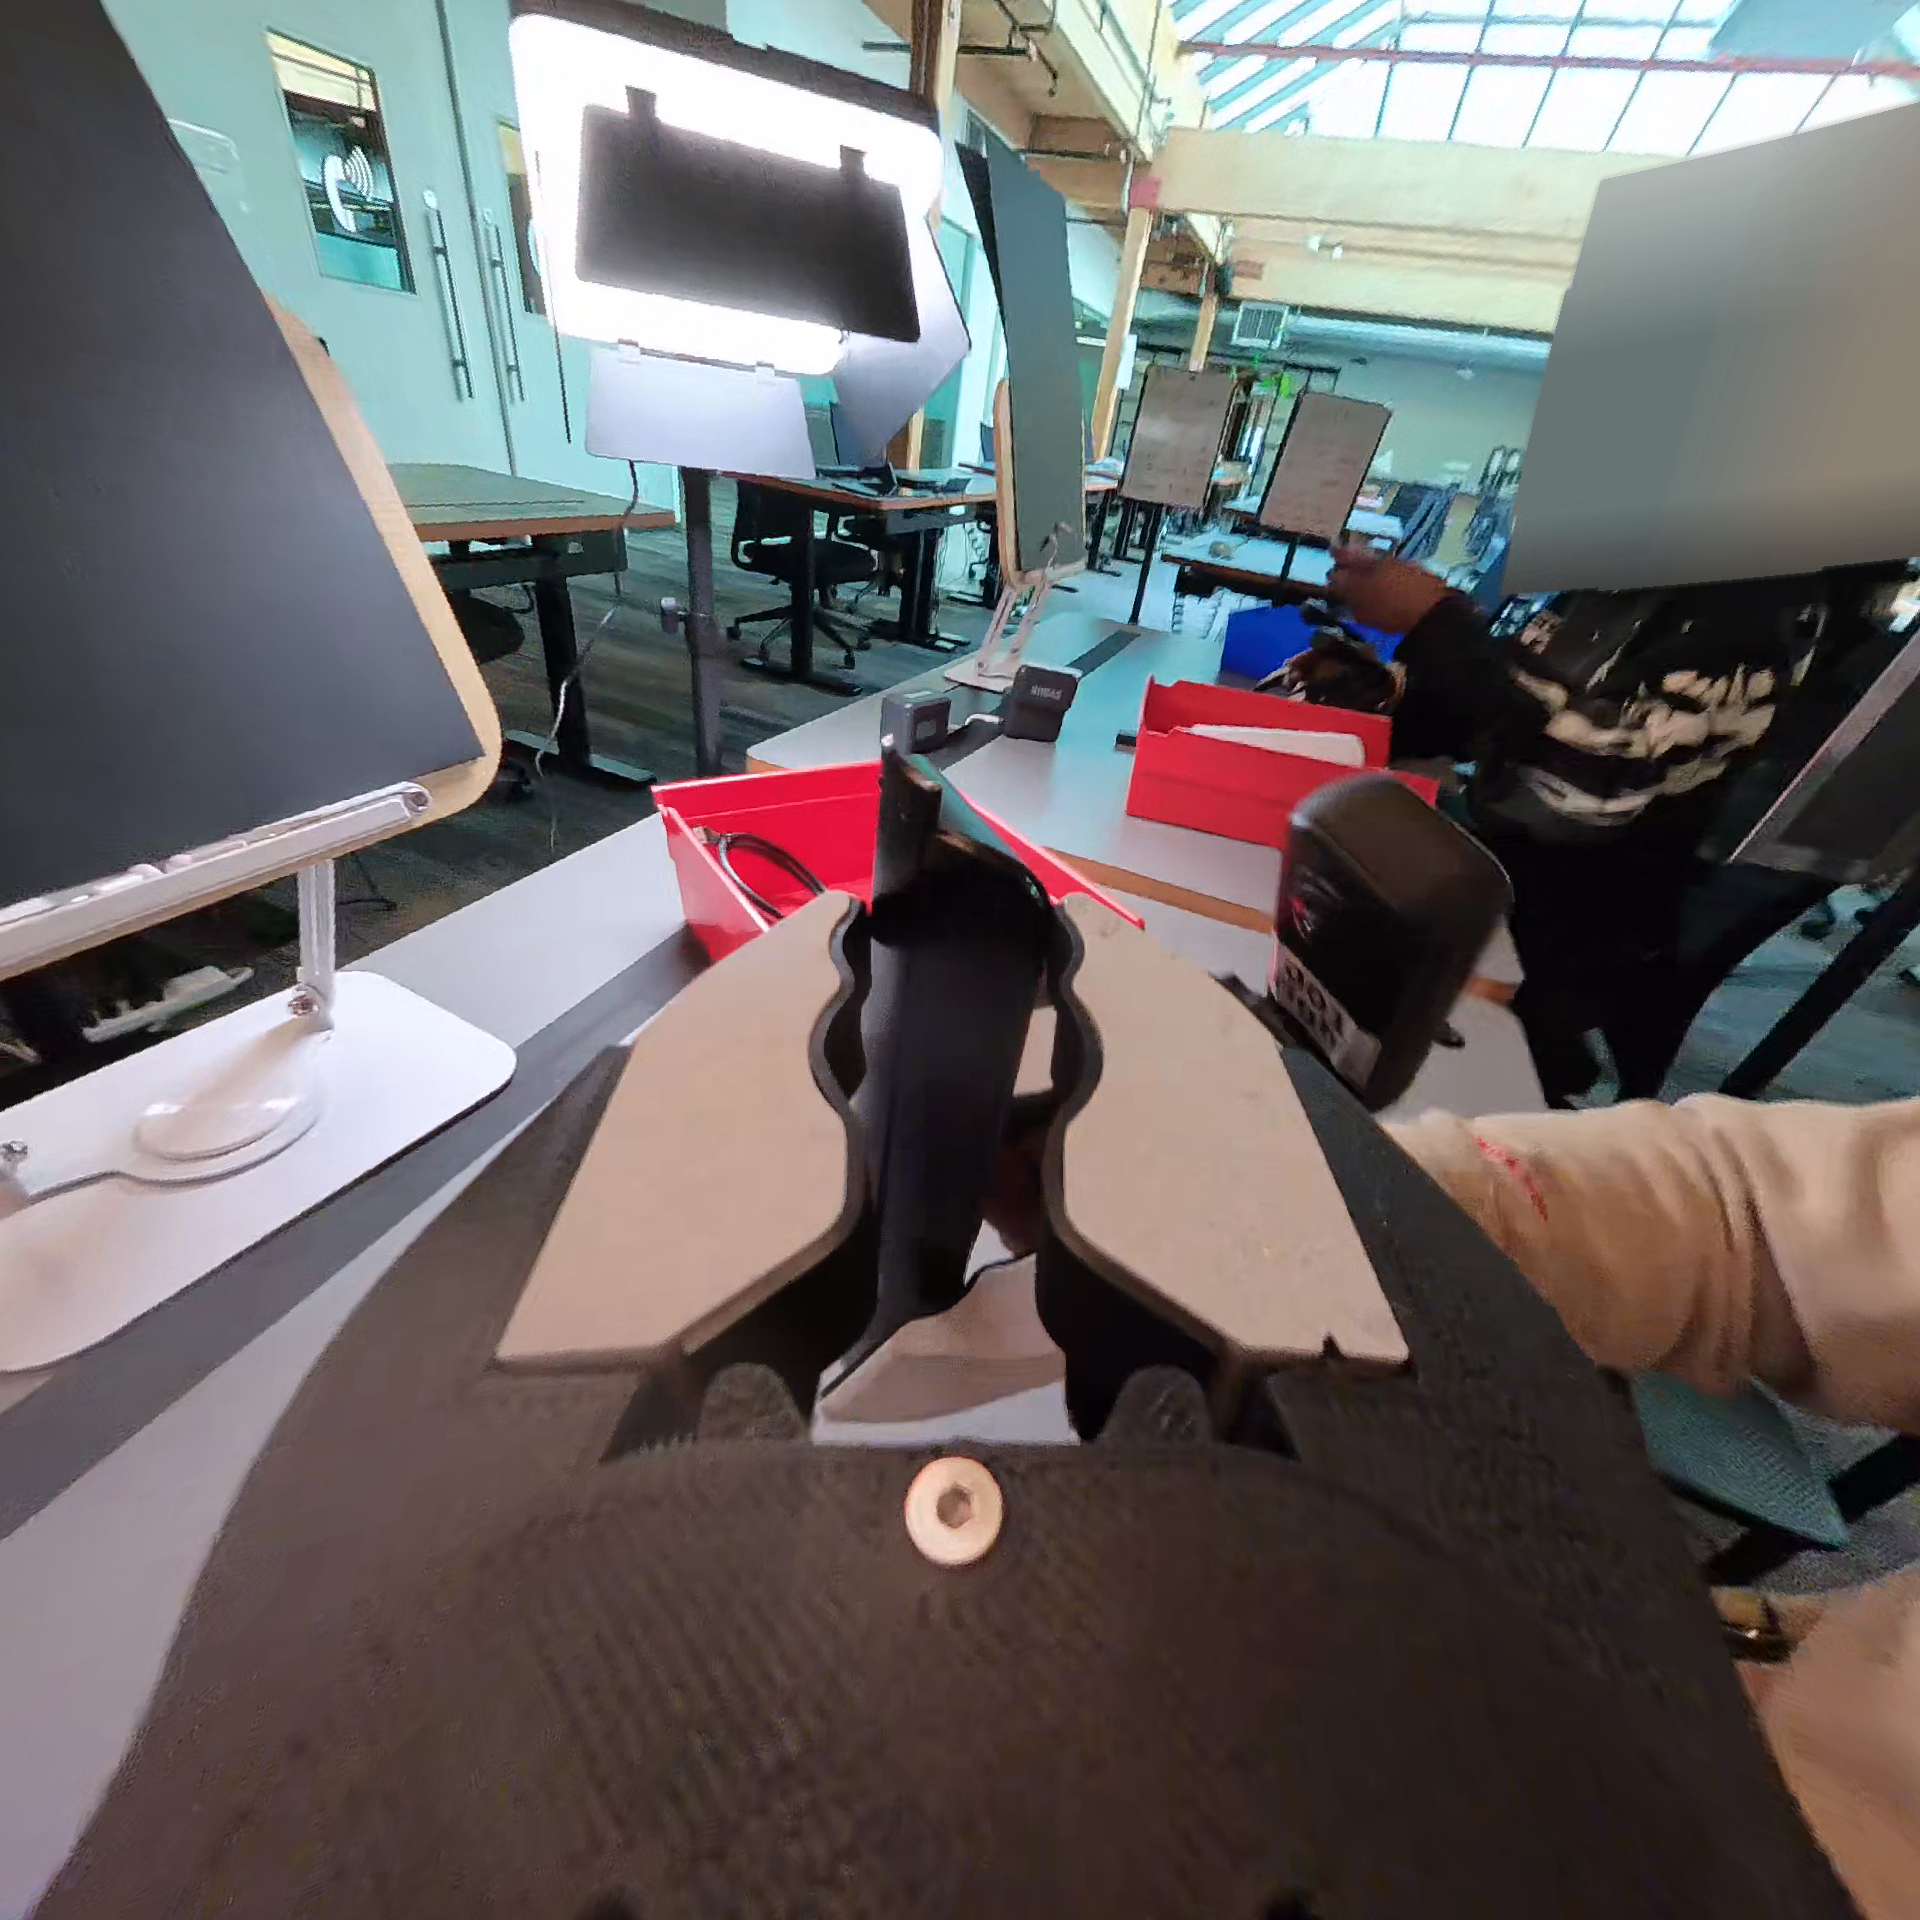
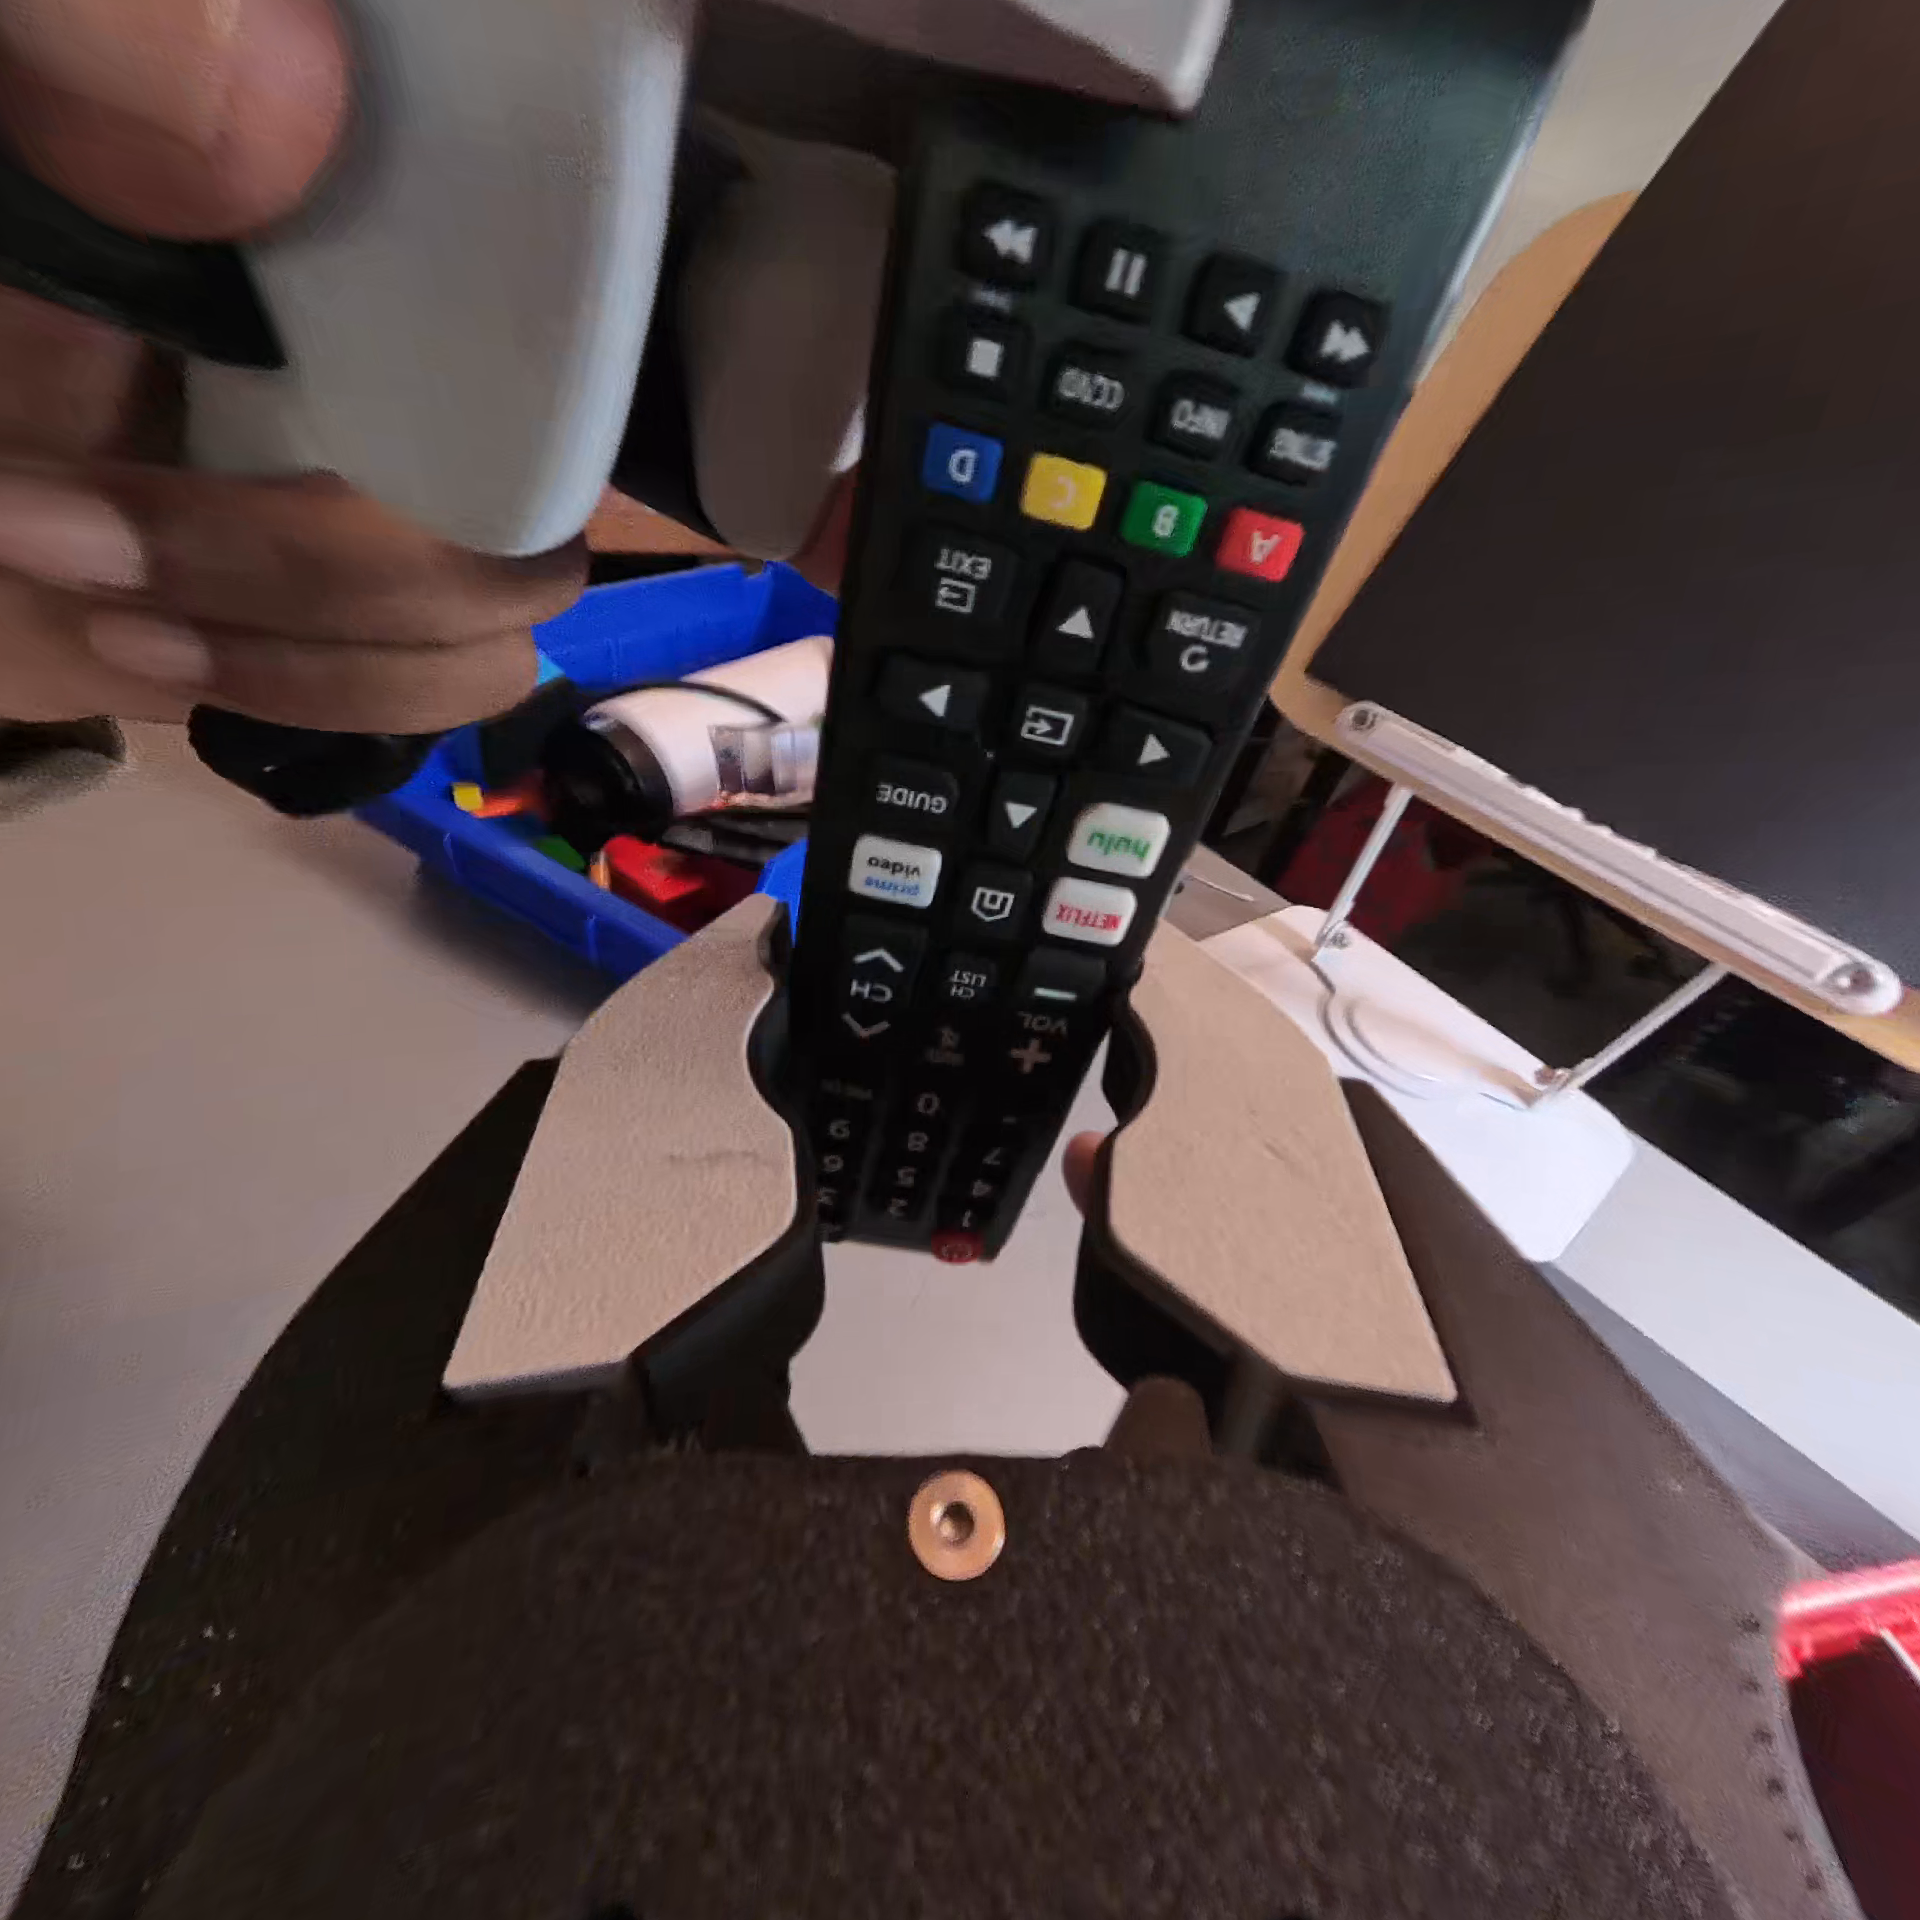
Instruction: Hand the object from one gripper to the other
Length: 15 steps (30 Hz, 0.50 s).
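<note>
Between the two tools, lifted clear of the grey tabletop (image 1: 540,935), a black remote control (image 2: 1049,727) is gripped at both ends at once. The right tool (image 2: 951,1039) is clamped on the end with the number keys, fingers pressing its long side edges; the left tool (image 1: 951,997) is clamped on the far end, seen edge-on from its own camera. To my eye the remote is light and rigid, its smooth plastic sides a bit slippery, so the narrow edges are the sensible hold, not the soft button face. Beyond the right tool sits a blue bin (image 2: 582,883); ahead of the left tool, a red bin (image 1: 769,842).
</note>
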Motion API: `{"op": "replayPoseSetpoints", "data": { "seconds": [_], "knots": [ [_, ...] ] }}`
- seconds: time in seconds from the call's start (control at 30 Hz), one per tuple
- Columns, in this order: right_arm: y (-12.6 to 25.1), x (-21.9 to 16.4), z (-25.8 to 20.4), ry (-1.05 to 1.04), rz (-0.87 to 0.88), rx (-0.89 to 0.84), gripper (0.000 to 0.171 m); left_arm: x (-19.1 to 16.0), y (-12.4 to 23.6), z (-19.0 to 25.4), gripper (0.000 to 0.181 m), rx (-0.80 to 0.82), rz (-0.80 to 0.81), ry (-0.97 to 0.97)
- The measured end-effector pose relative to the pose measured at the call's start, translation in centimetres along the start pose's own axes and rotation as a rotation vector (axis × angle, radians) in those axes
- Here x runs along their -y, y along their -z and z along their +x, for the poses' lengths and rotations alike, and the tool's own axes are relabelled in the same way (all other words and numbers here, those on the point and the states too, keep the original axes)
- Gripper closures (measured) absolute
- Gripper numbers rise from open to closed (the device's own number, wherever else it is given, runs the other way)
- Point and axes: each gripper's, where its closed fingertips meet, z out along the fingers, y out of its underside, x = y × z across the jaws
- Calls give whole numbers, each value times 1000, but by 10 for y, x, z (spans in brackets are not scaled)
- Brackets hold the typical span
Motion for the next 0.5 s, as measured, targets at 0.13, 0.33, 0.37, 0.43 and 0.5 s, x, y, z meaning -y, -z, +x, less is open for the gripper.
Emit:
{"op": "replayPoseSetpoints", "data": {
  "seconds": [0.13,0.33,0.37,0.43,0.5],
  "knots": [
    [24,-3,-16,-110,77,365,116,2,8,15,133,-62,28,-114],
    [52,6,-35,-380,176,755,117,12,31,24,127,0,29,-441],
    [54,8,-41,-403,185,797,117,6,31,20,124,18,-8,-474],
    [56,10,-47,-436,196,841,117,-6,31,5,125,43,-66,-473],
    [57,11,-48,-465,210,862,117,-15,32,-9,127,15,-66,-368]
  ]
}}
